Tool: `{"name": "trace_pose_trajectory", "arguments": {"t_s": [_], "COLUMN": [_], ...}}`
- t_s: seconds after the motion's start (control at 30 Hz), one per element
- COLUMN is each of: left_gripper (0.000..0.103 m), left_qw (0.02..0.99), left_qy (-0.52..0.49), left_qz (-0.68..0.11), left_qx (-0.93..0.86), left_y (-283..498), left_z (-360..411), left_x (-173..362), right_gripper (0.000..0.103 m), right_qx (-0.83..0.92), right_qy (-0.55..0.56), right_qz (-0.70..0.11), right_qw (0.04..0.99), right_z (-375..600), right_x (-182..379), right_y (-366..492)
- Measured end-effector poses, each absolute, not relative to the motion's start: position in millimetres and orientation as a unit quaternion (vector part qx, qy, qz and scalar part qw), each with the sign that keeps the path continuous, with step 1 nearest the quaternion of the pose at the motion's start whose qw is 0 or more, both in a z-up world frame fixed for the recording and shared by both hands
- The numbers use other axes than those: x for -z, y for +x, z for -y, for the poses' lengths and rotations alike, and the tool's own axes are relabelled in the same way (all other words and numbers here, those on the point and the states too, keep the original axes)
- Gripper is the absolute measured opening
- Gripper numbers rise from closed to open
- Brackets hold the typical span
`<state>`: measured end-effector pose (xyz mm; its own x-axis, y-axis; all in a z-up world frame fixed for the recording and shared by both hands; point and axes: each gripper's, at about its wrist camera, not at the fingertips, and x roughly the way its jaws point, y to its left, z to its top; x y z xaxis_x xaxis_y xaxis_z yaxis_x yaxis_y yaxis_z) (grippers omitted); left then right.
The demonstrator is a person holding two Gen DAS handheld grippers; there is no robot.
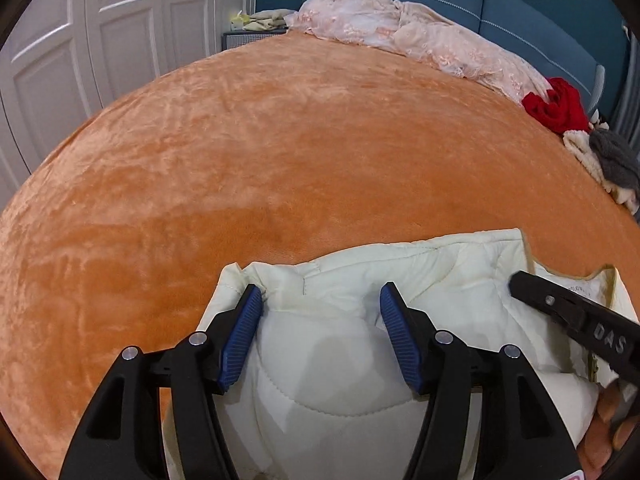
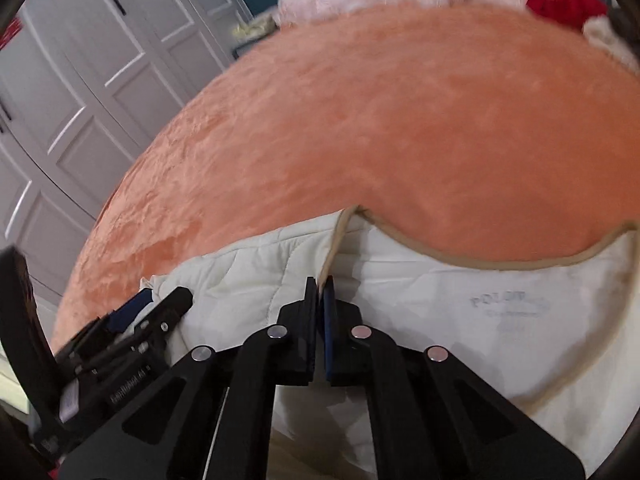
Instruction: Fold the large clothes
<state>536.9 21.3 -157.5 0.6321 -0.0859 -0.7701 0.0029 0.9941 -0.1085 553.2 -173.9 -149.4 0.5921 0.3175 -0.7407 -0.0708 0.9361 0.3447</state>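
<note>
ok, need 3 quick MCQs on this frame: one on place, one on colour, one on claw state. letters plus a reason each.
1. Where does the cream quilted garment lie?
A. at the near edge of the bed
B. against the headboard
C. on the floor

2. What colour is the bed cover?
A. blue
B. orange
C. grey

3. How do the two claws stand?
A. both open
B. left claw shut, right claw open
C. left claw open, right claw shut on the garment's trimmed edge

Answers:
1 A: the garment sits right under both claws, with bare cover stretching beyond it to the headboard.
2 B: the plush cover is orange in both views.
3 C: the left claw has its blue pads wide apart over the fabric; the right claw has its pads together with the tan-trimmed edge pinched between them.
</note>
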Motion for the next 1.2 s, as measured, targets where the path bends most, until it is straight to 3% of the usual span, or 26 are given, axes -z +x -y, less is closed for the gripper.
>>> {"name": "trace_pose_trajectory", "arguments": {"t_s": [0.33,0.57,0.73,0.97,1.03,1.2], "left_gripper": [0.065,0.064,0.070,0.072,0.070,0.051], "left_qw": [0.903,0.908,0.878,0.820,0.808,0.847], "left_qy": [-0.005,-0.034,-0.042,-0.004,0.008,0.080], "left_qz": [-0.429,-0.408,-0.426,-0.510,-0.533,-0.481], "left_qx": [0.005,0.086,0.216,0.260,0.253,0.211], "left_y": [541,514,513,541,546,531], "left_z": [-9,8,106,233,250,266], "left_x": [161,107,81,128,146,157], "right_gripper": [0.002,0.034,0.034,0.034,0.034,0.032], "right_qx": [-0.060,0.029,0.106,0.090,0.082,0.087], "right_qy": [0.143,0.197,0.248,0.249,0.233,0.211], "right_qz": [-0.434,-0.344,-0.364,-0.404,-0.401,-0.391], "right_qw": [0.887,0.918,0.891,0.876,0.882,0.892], "right_z": [181,305,401,418,411,405], "right_x": [153,90,105,140,147,153], "right_y": [555,461,439,447,448,444]}}
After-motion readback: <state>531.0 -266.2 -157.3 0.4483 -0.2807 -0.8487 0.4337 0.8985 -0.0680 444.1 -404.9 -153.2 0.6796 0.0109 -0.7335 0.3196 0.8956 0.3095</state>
